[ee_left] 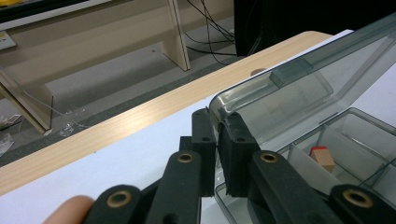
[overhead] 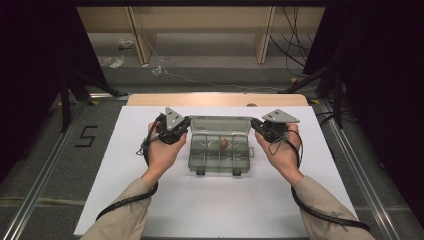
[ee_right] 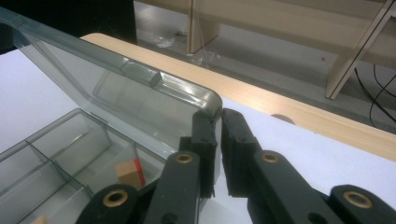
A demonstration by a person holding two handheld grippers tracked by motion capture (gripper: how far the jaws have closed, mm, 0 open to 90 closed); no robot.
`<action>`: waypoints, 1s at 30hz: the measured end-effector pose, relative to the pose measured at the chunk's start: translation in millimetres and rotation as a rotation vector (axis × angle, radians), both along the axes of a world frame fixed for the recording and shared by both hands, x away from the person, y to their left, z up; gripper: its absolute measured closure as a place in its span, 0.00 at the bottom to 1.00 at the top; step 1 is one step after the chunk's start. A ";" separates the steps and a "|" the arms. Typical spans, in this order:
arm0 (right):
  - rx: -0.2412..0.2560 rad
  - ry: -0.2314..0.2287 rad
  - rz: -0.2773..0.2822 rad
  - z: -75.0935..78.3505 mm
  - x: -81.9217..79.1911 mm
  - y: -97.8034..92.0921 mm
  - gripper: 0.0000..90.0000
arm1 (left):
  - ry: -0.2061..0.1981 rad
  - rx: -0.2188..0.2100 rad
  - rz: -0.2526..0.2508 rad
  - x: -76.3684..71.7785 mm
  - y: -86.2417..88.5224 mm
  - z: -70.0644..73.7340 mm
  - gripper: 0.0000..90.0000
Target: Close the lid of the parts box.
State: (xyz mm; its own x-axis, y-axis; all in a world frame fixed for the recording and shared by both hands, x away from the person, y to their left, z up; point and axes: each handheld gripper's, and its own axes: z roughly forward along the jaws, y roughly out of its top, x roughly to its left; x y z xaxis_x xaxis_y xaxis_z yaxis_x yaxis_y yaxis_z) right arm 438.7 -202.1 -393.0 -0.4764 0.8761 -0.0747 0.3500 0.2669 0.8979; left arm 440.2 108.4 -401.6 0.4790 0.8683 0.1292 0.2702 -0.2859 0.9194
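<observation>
Left of centre in the high view, the left gripper point(overhead: 181, 131) has its jaws clenched on the left end of the lid point(overhead: 220, 123). The lid stands raised at frame centre, behind the compartment box point(overhead: 220, 160), with its long axis running left to right. Right of centre, the right gripper point(overhead: 259, 128) clamps the opposite end. Both grippers sit equally near, one per corner; the hinge lies along the lid's lower edge, so any swing likely pivots there.

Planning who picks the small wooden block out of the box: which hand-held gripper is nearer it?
Right, slightly. The wooden block lies right of the box's middle; the right hand-held gripper clamps the lid's right corner, the left hand-held gripper its left corner.
</observation>
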 end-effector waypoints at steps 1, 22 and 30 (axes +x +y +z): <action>0.001 0.002 0.001 -0.1 -0.7 -0.1 0.94 | -0.001 0.002 -0.001 -0.6 0.1 -0.2 0.94; -0.004 0.003 0.014 -3.9 -11.4 -2.0 0.95 | -0.028 0.026 -0.008 -9.7 0.3 -5.2 0.94; -0.009 0.004 0.019 -5.0 -14.6 -2.3 0.96 | -0.040 0.034 -0.010 -12.4 0.3 -7.1 0.94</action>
